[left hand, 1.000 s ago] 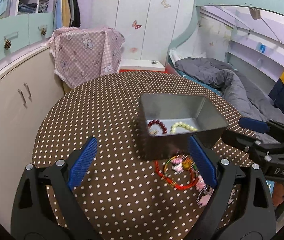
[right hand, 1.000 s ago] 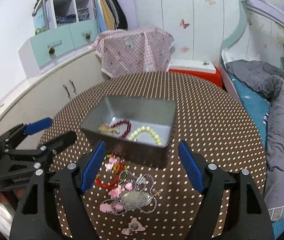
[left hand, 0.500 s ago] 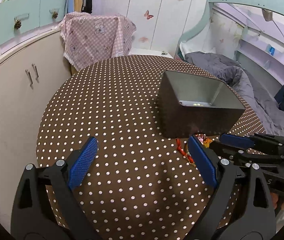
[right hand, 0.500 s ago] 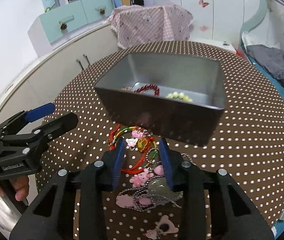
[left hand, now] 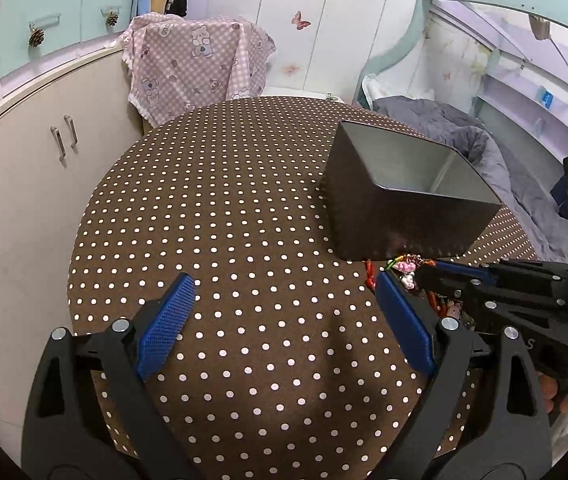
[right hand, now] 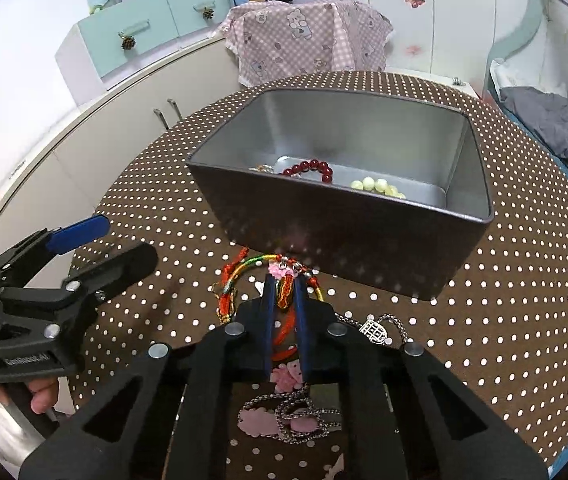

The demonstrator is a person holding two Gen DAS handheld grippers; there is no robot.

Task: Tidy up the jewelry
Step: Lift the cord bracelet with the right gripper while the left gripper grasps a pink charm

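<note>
A grey metal box [right hand: 340,224] stands on the polka-dot table and holds a dark red bead bracelet [right hand: 310,169] and a pale bead bracelet [right hand: 376,186]. In front of it lies a pile of jewelry. My right gripper [right hand: 286,292] is shut on a red and multicolour woven charm bracelet [right hand: 285,293] at the top of that pile. A silver chain necklace [right hand: 296,416] with pink charms lies under it. My left gripper [left hand: 284,312] is open and empty over bare cloth, left of the box [left hand: 396,216] and the pile [left hand: 404,270].
The round table [left hand: 211,216] has a brown dotted cloth. A cream cabinet [left hand: 15,184] curves along its left side. A chair with pink checked cloth [left hand: 195,60] stands behind. A bed with a grey duvet [left hand: 496,168] is on the right.
My right gripper has moved down and forward into the pile and closed from wide open onto the woven bracelet. My left gripper has lowered and stayed open.
</note>
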